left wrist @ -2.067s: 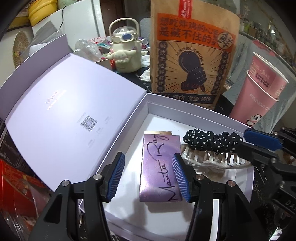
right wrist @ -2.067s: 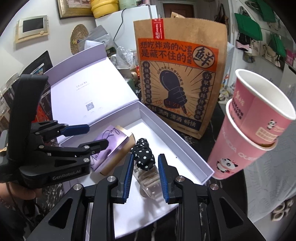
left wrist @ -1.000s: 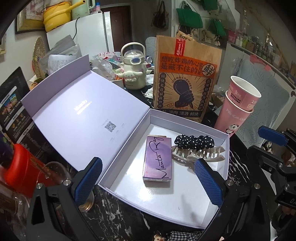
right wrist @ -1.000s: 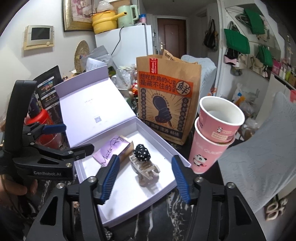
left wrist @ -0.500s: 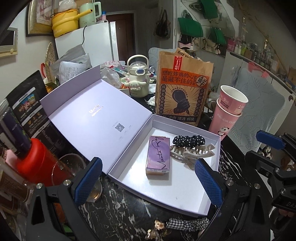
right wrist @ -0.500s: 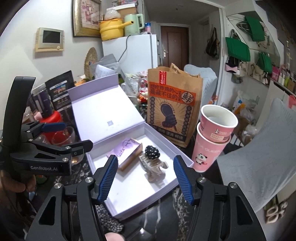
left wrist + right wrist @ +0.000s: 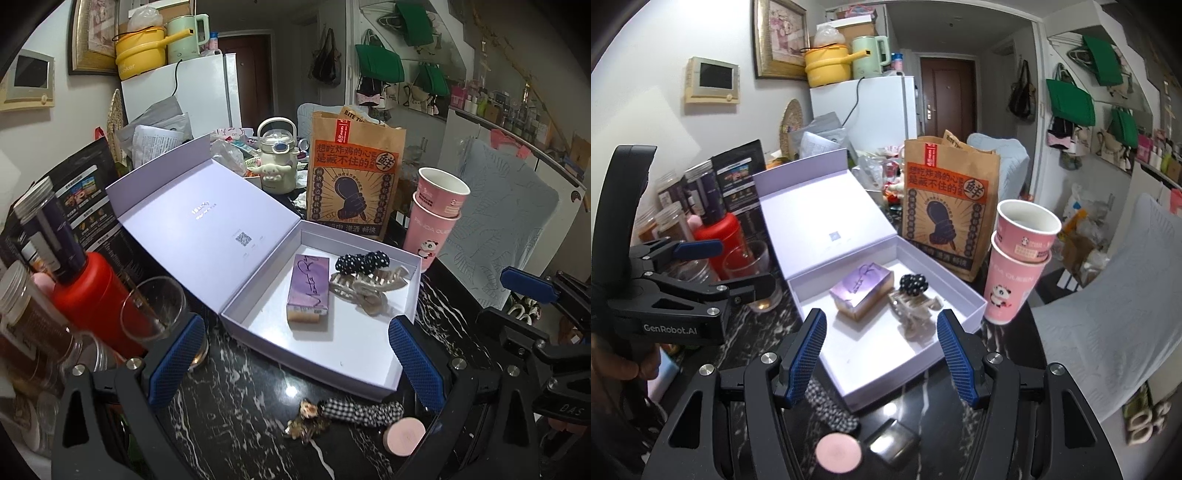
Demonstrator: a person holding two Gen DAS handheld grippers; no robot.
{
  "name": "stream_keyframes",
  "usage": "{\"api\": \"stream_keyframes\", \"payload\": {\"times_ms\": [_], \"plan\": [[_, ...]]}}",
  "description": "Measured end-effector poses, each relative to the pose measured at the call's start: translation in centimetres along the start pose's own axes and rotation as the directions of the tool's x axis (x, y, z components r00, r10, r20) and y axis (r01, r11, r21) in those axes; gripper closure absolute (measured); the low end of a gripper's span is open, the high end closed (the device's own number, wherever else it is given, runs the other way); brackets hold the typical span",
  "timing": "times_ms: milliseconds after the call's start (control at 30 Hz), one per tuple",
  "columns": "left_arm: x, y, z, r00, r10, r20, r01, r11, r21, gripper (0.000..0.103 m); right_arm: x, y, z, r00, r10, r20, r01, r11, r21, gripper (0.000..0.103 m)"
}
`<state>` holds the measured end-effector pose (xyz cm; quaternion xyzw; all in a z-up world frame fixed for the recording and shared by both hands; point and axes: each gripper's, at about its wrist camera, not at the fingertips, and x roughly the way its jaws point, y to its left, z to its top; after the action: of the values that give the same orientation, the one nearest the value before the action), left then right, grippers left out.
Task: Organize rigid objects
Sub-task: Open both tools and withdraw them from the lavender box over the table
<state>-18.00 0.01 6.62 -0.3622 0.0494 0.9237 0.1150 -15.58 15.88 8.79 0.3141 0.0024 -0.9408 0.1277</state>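
Observation:
An open lilac box (image 7: 332,363) (image 7: 916,365) lies on the dark marble table, lid folded back to the left. Inside lie a purple carton (image 7: 309,288) (image 7: 862,288) and a beige claw clip with a black dotted bow (image 7: 365,284) (image 7: 914,306). My left gripper (image 7: 293,362) is open and empty, held back in front of the box. My right gripper (image 7: 881,350) is open and empty, above the box's near edge. In front of the box lie a checked hair tie (image 7: 360,410) (image 7: 827,404), a round pink compact (image 7: 403,437) (image 7: 837,452) and a small dark shiny case (image 7: 895,441).
A brown paper bag (image 7: 354,192) (image 7: 947,206) and stacked pink cups (image 7: 434,221) (image 7: 1019,258) stand behind and right of the box. A glass (image 7: 155,317) (image 7: 750,266), a red bottle (image 7: 88,291) (image 7: 720,240) and jars crowd the left. A cream kettle (image 7: 277,162) stands behind.
Both grippers have opened, let go of the carton and the claw clip, and pulled back and up from the box. The items in front of the box have come into view.

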Motion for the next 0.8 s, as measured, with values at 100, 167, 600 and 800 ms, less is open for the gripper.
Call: {"api": "stream_keyframes", "payload": {"times_ms": [100,167,600,800], "plan": [[-0.5,-0.2,-0.8,1.000,-0.005,-0.005,0.005,1.000,-0.009,0.001,-0.4,0.3,-0.8,1.000,0.008,-0.004,-0.008,1.000,0.001,0.040],[-0.7,-0.3,-1.5,1.000,-0.007,-0.011,0.007,1.000,-0.009,0.001,-0.7,0.4,-1.4,1.000,0.014,-0.006,-0.014,1.000,0.003,0.040],[-2.3,-1.0,-4.9,1.000,-0.010,-0.020,0.010,1.000,-0.002,0.001,-1.7,1.3,-4.7,0.999,0.038,-0.029,-0.038,0.999,0.016,0.040],[-2.5,-1.2,-6.4,0.999,-0.030,-0.039,0.030,1.000,0.007,0.001,-1.7,1.6,-6.3,0.997,0.060,-0.045,-0.058,0.998,0.034,0.040]]}}
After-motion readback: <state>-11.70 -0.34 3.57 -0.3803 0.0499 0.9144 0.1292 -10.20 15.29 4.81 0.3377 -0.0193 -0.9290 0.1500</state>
